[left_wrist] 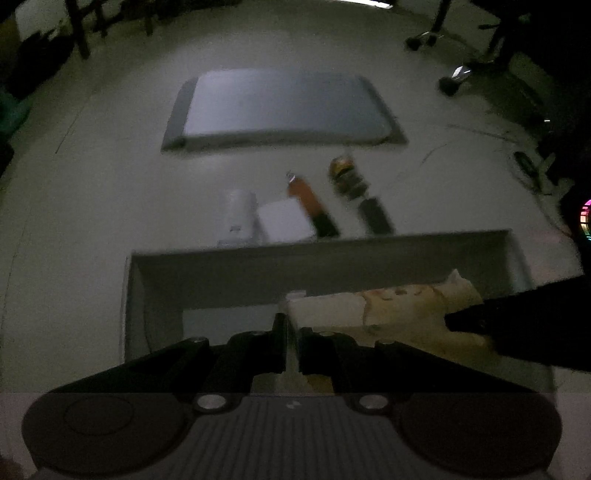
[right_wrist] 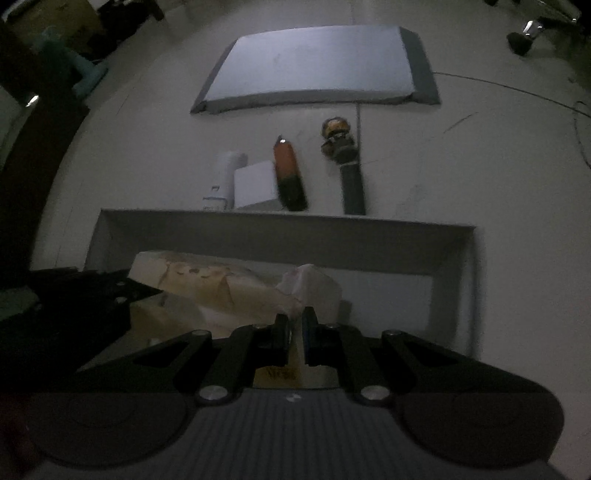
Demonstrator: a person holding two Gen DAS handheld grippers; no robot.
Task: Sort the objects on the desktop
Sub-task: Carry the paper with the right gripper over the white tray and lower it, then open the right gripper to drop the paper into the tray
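Observation:
A pale, printed soft pack (left_wrist: 399,310) (right_wrist: 221,288) lies inside an open grey box (left_wrist: 317,258) (right_wrist: 284,229). My left gripper (left_wrist: 291,341) is shut on the pack's left edge. At the crinkled right end (right_wrist: 310,286) of the pack, my right gripper (right_wrist: 294,338) is shut too. Each gripper shows in the other's view: the right one (left_wrist: 476,321) at the right, the left one (right_wrist: 96,295) at the left. Beyond the box lie a white bottle (right_wrist: 227,173), a small white box (right_wrist: 256,184), an orange and black tube (right_wrist: 290,177) and a gold-topped item with a dark handle (right_wrist: 345,158).
A flat grey lid or tray (left_wrist: 280,110) (right_wrist: 314,66) lies farther back on the pale floor. Chair wheels (left_wrist: 454,79) and thin cables (left_wrist: 480,133) are at the far right. Dark furniture legs (left_wrist: 79,33) stand at the far left. The lighting is dim.

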